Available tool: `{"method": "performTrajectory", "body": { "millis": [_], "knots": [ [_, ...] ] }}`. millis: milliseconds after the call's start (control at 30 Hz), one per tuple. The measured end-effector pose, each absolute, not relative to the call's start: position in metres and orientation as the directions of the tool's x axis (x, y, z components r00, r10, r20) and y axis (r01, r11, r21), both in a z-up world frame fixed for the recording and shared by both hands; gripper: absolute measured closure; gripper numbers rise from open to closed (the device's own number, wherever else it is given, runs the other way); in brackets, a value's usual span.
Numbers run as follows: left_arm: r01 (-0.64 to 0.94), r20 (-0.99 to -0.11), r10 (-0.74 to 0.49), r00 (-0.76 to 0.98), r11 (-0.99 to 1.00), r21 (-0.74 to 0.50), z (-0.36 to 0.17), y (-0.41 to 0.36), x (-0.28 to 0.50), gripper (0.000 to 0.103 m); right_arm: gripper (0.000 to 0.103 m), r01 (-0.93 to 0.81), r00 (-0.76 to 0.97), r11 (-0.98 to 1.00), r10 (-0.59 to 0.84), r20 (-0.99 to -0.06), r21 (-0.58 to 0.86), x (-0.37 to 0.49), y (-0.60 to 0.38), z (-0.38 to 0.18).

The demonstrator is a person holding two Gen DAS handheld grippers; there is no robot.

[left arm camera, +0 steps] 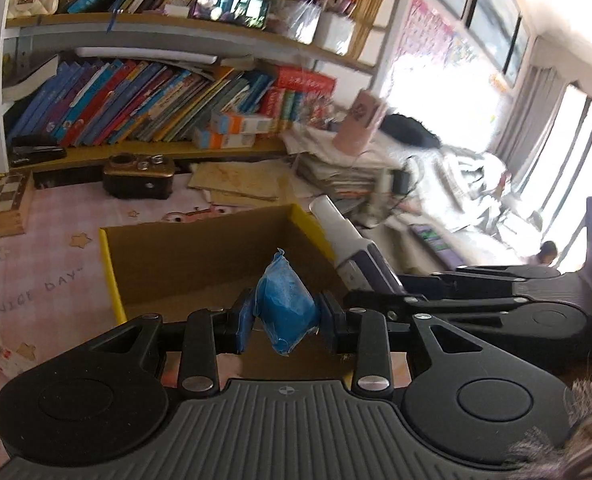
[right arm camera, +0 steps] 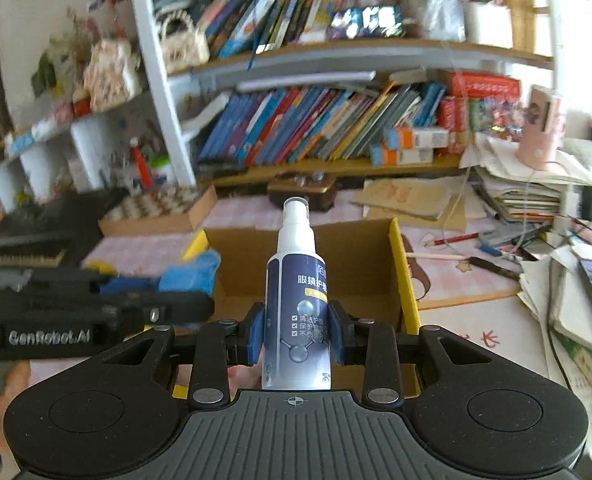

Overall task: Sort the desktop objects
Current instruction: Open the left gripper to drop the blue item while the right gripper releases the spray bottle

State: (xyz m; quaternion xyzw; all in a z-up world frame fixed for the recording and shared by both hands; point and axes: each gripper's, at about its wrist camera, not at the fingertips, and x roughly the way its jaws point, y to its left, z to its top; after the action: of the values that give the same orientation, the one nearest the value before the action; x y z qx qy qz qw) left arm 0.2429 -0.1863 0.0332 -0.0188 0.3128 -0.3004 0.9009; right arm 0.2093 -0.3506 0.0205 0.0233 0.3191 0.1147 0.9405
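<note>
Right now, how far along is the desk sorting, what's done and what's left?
Done: nothing shows in the visible part of the cardboard box. In hand: the left gripper clamps a blue packet over the box, and the right gripper grips a spray bottle above it. Left: both drops, plus the pencils lying on the desk.

Home study, crammed bookshelves (right arm camera: pixel 336 128), cluttered desk (right arm camera: pixel 476 320)

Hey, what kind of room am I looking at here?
Probably a home study or child's desk area: shelves crammed with leaning books, a pink cartoon desk mat and piles of papers. A cardboard box sits on the desk for sorting.
</note>
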Motion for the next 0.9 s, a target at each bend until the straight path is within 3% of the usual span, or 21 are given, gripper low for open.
{"method": "performTrajectory", "body": {
  "millis": [500,900],
  "knots": [
    [0.536,-0.737,-0.422,0.527,0.839,-0.097,-0.013,-0.228,0.33,0.072,0.07,-0.412,0.513,0.911,0.225,-0.828,-0.008,0.279,-0.336,-0.041],
    [0.546,-0.783,-0.391,0.483,0.834,-0.08,-0.029,-0.241,0.343,0.072,0.07,-0.438,0.43,0.898,0.241,-0.87,0.032,0.287,-0.335,-0.058]
  ]
}}
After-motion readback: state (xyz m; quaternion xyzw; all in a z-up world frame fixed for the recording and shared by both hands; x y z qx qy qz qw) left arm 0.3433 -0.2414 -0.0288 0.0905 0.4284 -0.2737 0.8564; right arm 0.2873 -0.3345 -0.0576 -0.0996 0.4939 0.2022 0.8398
